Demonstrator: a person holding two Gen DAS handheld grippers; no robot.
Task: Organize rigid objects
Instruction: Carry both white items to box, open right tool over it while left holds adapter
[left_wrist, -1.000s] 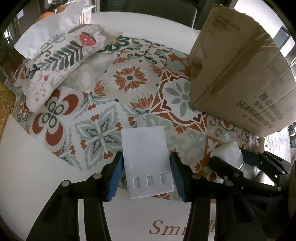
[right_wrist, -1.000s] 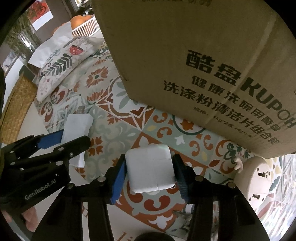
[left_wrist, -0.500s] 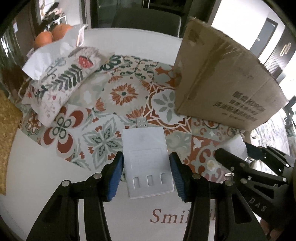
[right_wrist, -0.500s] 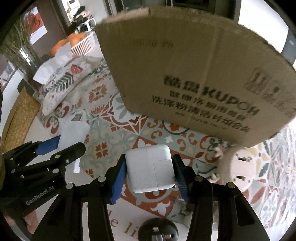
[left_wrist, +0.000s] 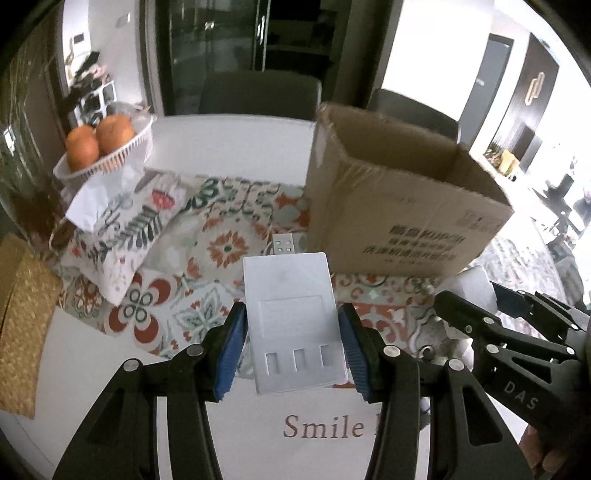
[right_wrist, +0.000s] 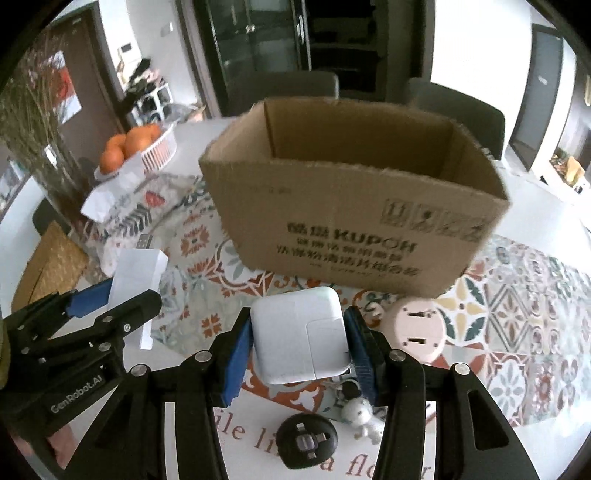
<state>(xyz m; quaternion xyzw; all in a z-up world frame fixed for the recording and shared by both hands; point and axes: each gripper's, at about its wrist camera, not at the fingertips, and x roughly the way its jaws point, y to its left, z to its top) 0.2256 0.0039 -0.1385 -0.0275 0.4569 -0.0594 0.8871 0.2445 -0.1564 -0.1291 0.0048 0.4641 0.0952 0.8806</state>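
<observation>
Left tool (left_wrist: 291, 345) grips white USB device (left_wrist: 293, 325) near cardboard box (left_wrist: 399, 206).

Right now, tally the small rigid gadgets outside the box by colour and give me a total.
White: 3 - flat USB device, square power adapter, small figurine
Pink: 1 - round plug adapter
Black: 1 - round adapter
Total: 5

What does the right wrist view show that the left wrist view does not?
Only the right wrist view shows the black round plug, the pink socket and the white power adapter face-on. Only the left shows the flat white USB device face-on, USB tip forward. Both share the cardboard box and the fruit basket.
</observation>
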